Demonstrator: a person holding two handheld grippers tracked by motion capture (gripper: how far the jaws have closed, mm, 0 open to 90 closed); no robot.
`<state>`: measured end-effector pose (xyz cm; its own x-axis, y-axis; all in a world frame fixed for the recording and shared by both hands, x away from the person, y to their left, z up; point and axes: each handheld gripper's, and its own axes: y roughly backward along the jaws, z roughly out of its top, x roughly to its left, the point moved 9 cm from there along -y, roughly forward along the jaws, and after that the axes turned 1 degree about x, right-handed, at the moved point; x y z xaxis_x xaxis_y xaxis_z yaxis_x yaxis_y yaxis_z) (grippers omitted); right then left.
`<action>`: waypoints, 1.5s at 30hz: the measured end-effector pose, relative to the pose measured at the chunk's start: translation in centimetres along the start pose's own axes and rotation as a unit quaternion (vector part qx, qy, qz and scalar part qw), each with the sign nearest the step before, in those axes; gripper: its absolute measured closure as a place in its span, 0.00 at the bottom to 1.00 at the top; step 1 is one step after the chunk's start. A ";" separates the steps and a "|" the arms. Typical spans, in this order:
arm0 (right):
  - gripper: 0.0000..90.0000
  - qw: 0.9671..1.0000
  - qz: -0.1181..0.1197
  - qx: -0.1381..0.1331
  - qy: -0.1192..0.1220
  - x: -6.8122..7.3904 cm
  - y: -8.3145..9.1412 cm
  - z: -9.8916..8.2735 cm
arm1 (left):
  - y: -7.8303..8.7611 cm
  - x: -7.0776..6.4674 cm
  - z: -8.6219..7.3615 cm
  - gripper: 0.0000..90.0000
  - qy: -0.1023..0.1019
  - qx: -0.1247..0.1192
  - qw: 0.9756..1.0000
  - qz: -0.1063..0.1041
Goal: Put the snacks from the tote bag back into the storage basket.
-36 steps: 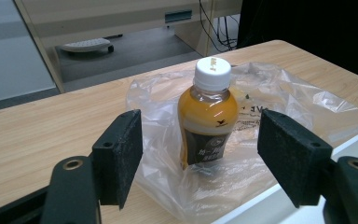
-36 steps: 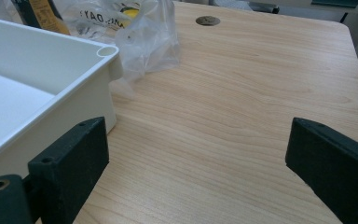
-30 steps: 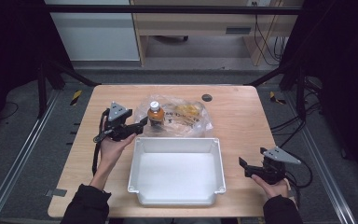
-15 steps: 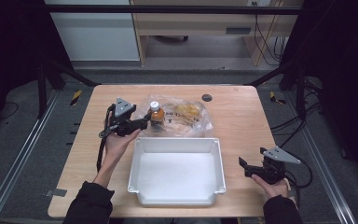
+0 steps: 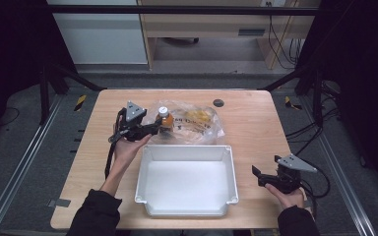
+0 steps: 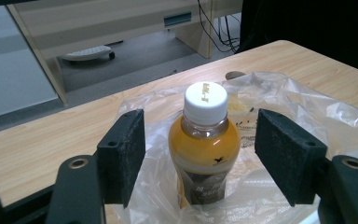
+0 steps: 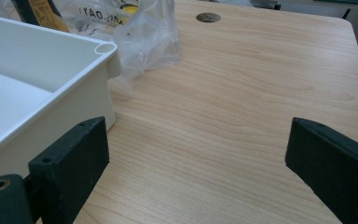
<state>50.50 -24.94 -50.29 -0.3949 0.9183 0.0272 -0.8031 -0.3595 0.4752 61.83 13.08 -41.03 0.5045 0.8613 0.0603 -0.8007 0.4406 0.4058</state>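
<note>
A small bottle of orange drink with a white cap stands upright in the mouth of a clear plastic bag at the back of the table. My left gripper is open, its two black pads on either side of the bottle without touching it. A white plastic tub sits in the middle front, nothing in it. My right gripper is open beside the tub's right wall, over bare wood.
The bag holds yellow-labelled items and lies against the tub's far rim. A round cable hole is in the tabletop behind the bag. Bare wooden table stretches to the right of the tub. Metal frame rails run along both sides.
My left gripper has moved right, toward the bottle, until its open jaws stand around it. The right gripper has stayed where it was.
</note>
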 end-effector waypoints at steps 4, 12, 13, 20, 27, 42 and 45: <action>0.08 1.000 0.000 -0.001 -0.001 0.0 0.0 0.0 | -0.2 0.0 0.2 0.37 0.002 0.000 1.000 0.001; 0.08 1.000 0.005 -0.001 -0.006 0.0 0.0 0.0 | -1.1 -0.3 0.3 0.38 0.001 -0.001 1.000 -0.001; 0.08 1.000 0.005 0.000 -0.008 0.0 0.0 0.0 | -1.4 -0.3 0.3 0.38 0.001 0.001 1.000 -0.001; 0.08 1.000 0.006 -0.003 -0.008 0.0 0.0 0.1 | -2.2 -0.4 0.0 0.38 0.003 0.003 1.000 -0.003; 0.08 1.000 0.005 -0.004 -0.007 0.0 0.0 0.2 | -2.7 -0.6 -0.2 0.39 -0.002 0.006 1.000 -0.004; 0.08 1.000 0.006 -0.004 -0.004 0.1 0.0 0.3 | -4.0 -0.5 -0.4 0.48 0.002 0.000 1.000 0.005; 0.08 1.000 0.006 -0.004 -0.003 0.1 0.0 0.3 | -4.3 -0.5 -0.4 0.50 0.003 0.001 1.000 0.006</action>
<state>50.62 -24.82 -50.04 -0.4012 0.9152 0.0388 -0.8024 -0.3716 0.4669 64.87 10.83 -43.22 0.4932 0.8679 0.0589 -0.8058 0.4304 0.4067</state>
